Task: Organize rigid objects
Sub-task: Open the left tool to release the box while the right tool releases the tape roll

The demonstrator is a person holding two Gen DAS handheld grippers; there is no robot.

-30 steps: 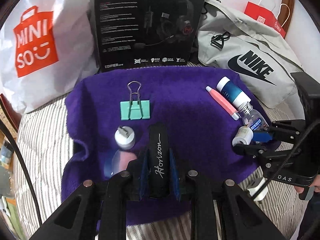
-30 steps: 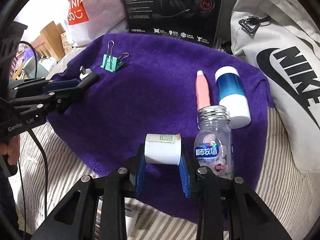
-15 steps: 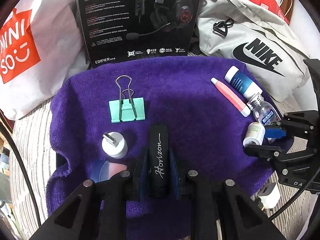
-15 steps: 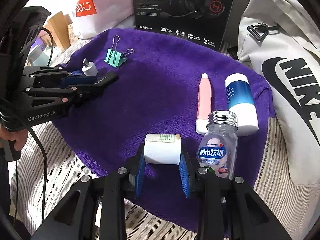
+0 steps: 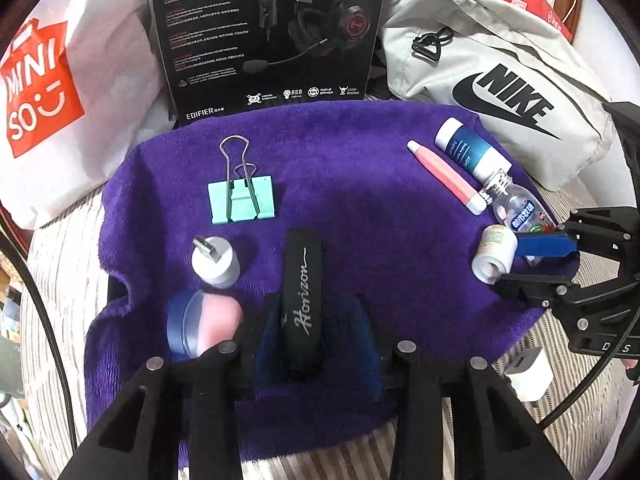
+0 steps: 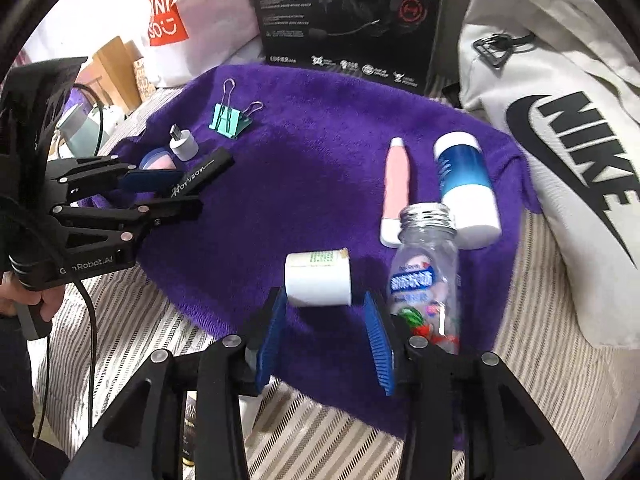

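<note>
White roll (image 6: pixel 318 279): lay on its side on the purple towel (image 6: pixel 320 168), at the near right edge, just beside the clear bottle (image 6: pixel 424 276).
Right gripper (image 6: pixel 324 342): jaws spread wide, the roll lying between the blue pads (image 6: pixel 378 340), gripped by neither.
Left gripper (image 5: pixel 316 336): closed on a black case (image 5: pixel 302 300) marked "Horizon", near the towel's left edge.
Left group: white plug (image 5: pixel 216 260), blue-rimmed pink jar (image 5: pixel 200 328) and green clip (image 5: pixel 241 199).
Right group: pink tube (image 6: pixel 395 192) and blue-white bottle (image 6: pixel 466 184), side by side beyond the clear bottle.
Behind: headset box (image 5: pixel 268 32), grey bag (image 5: pixel 500 80).
</note>
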